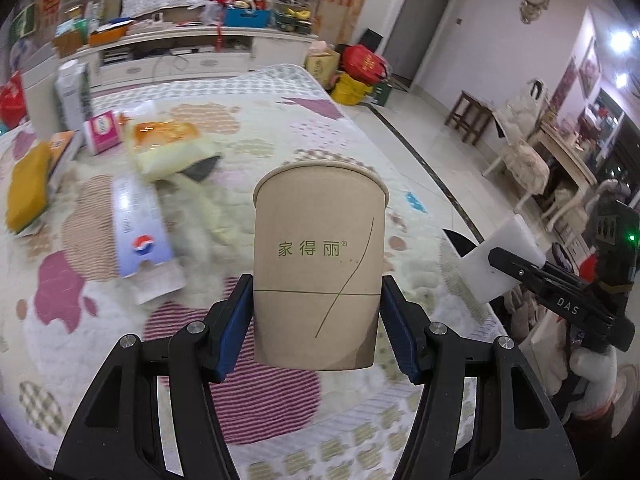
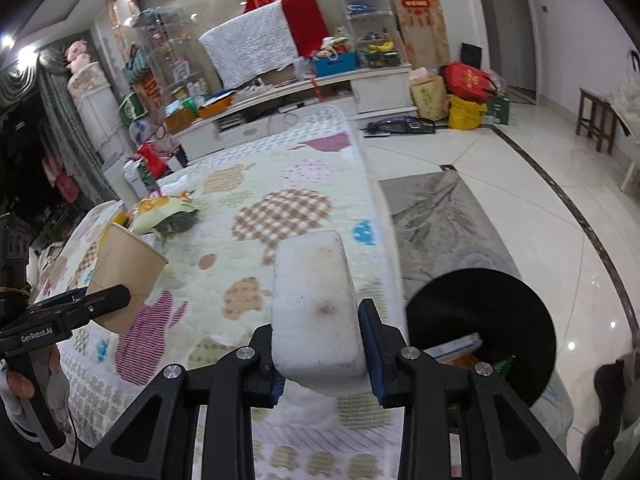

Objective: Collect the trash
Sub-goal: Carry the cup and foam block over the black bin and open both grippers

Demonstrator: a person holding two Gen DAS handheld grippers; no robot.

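Observation:
My left gripper [image 1: 317, 300] is shut on a brown paper cup [image 1: 320, 264] with green print, held upright above the quilted table cover [image 1: 280, 128]. The cup also shows in the right wrist view [image 2: 124, 276]. My right gripper [image 2: 322, 336] is shut on a white foam block [image 2: 316, 304], held above the table's right edge. That block shows at the right of the left wrist view [image 1: 500, 264]. A black trash bin [image 2: 484, 320] with some rubbish inside stands on the floor just right of the table.
On the table's left lie a Pepsi carton [image 1: 140, 232], a yellow snack bag [image 1: 172, 148], a pink packet [image 1: 102, 132], a yellow pouch [image 1: 28, 188] and a white box [image 1: 74, 96]. A grey rug [image 2: 444, 224] lies by the table. A wooden stool [image 2: 596, 116] stands far right.

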